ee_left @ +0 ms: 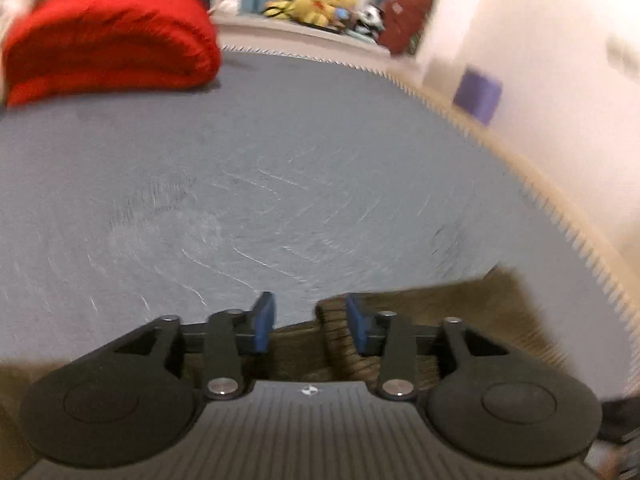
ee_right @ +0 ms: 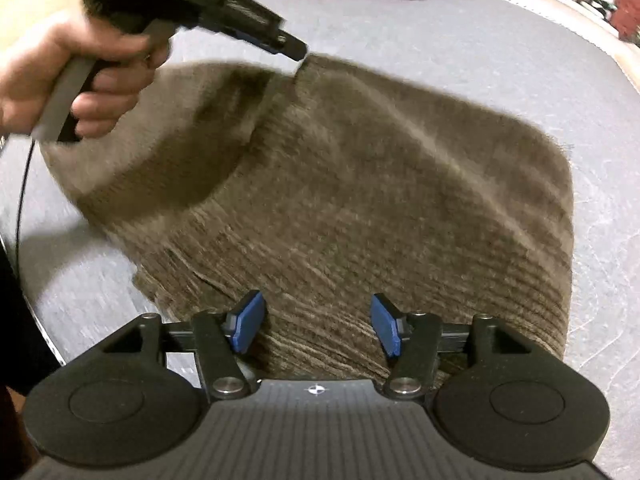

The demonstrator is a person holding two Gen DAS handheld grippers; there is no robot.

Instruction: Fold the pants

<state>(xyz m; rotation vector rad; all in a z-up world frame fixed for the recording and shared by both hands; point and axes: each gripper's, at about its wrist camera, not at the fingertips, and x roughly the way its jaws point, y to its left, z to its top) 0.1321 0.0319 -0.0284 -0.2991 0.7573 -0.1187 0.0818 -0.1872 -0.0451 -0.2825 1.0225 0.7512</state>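
Brown ribbed pants (ee_right: 360, 184) sprawl mid-bed (ee_right: 520, 60), soft, floppy and likely light, so pinch a thick hem or corner; the left gripper (ee_right: 298, 54) noses their far edge, grip unclear, while the right gripper (ee_right: 318, 326) hovers wide open, empty.

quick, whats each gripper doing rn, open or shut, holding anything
left gripper: open, a fold of the brown pants between its pads, not clamped.
right gripper: open, holding nothing, above the pants.
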